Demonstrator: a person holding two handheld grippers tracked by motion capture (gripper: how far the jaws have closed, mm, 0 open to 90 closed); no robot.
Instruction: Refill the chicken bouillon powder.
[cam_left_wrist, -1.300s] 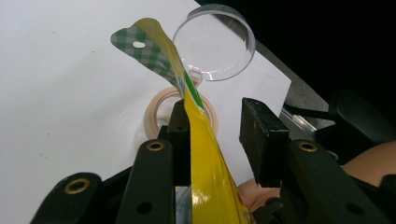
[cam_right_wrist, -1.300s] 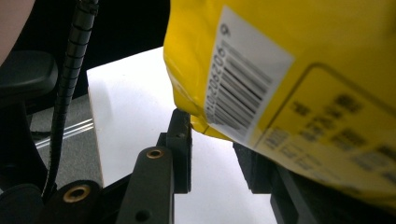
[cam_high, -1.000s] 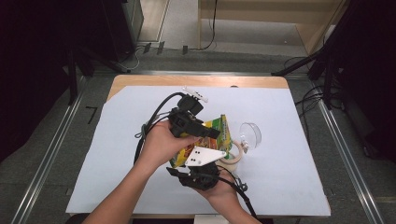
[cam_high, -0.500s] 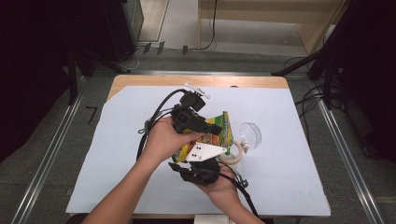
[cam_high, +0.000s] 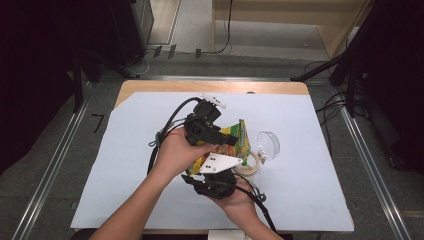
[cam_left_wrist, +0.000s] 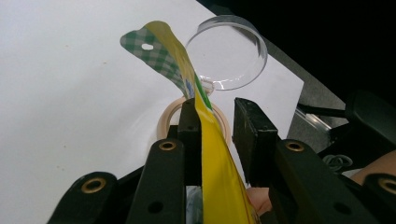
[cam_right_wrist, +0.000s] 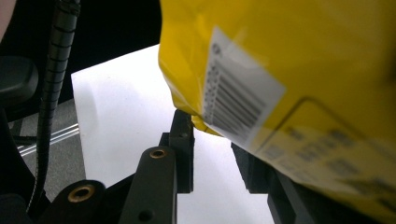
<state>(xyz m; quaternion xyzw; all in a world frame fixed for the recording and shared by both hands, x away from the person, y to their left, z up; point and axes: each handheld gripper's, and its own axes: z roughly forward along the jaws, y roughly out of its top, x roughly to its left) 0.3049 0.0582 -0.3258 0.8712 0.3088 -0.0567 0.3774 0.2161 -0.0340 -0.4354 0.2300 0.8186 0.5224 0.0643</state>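
Observation:
A yellow snack bag with a green checked top is tilted up over the white sheet, between my two grippers. In the left gripper view the bag runs edge-on between the jaws of my left gripper. It lies against the left jaw, with a gap to the right one. My left gripper reaches in from the left of the high view. My right gripper comes from below, under its white plate. In the right gripper view the bag's barcoded corner hangs over my right gripper, whose jaws stand apart with white sheet between them.
A roll of tape lies flat just right of the grippers, and a clear round lid sits beyond it. Both also appear past the left jaws: the tape roll and the lid. A white sheet covers the wooden table.

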